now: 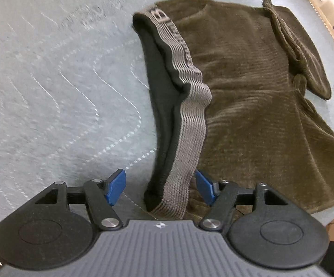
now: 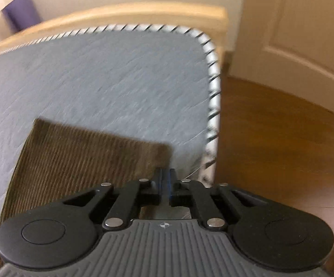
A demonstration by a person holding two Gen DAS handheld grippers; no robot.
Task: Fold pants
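Looks maybe halfway — the olive corduroy pants (image 1: 247,87) lie bunched on the blue mattress (image 1: 51,80), left gripper (image 1: 161,188) spread wide around the waistband (image 1: 185,127), right gripper (image 2: 166,182) pressed together near the mattress corner — final folds still left.

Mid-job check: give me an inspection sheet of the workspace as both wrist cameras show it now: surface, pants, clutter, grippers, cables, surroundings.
Surface: pale blue quilted mattress, corded edge trim, on a light wood frame.
Job's things: olive corduroy pants lying rumpled, grey striped waistband turned up; one leg end lies flat near the mattress corner.
Clutter: nothing seen on the mattress.
Grippers: left gripper open, fingers either side of the waistband end; right gripper shut at the corner of the leg end; whether cloth is pinched cannot be told.
Cables: nothing seen.
Surroundings: wood floor, cream door, purple object beyond the frame.
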